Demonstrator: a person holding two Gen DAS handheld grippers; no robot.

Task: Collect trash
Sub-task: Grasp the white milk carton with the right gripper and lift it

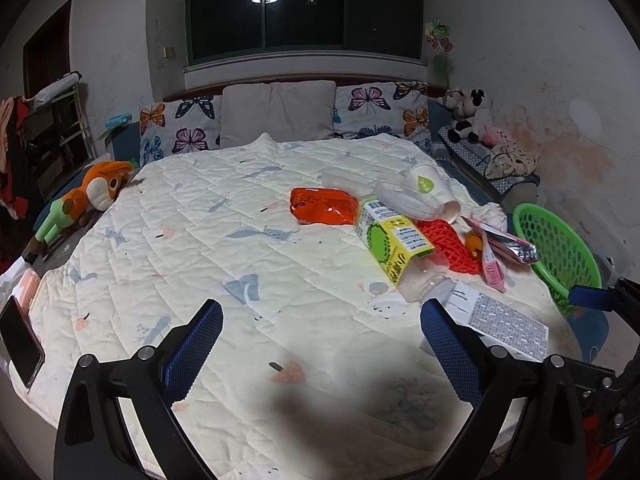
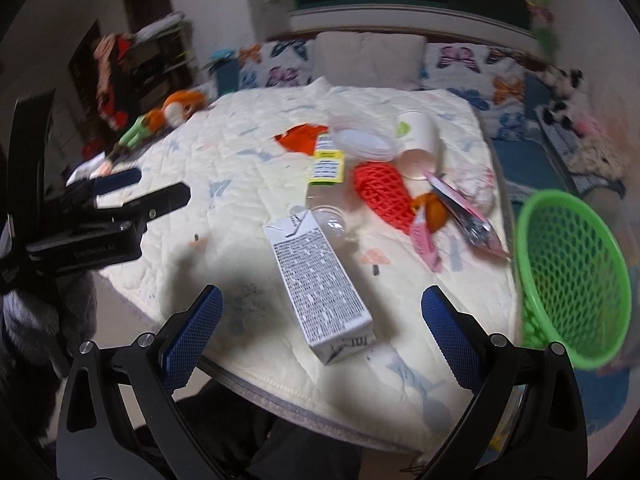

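The left gripper (image 1: pixel 321 344) is held wide open and empty over bare quilt (image 1: pixel 192 240), with the trash ahead and to its right. The right gripper (image 2: pixel 322 330), likewise spread and empty, has the milk carton (image 2: pixel 318 280) lying between its fingers, while the green basket (image 2: pixel 576 280) stands just to its right. If closed askew, the slanted carton could be pushed off the bed's near edge.

The left gripper (image 1: pixel 321 322) hangs with its jaws spread wide, nothing between the blue pads (image 1: pixel 194 350). The right gripper (image 2: pixel 322 308) is likewise spread wide and holds nothing, with the left one off to its left.
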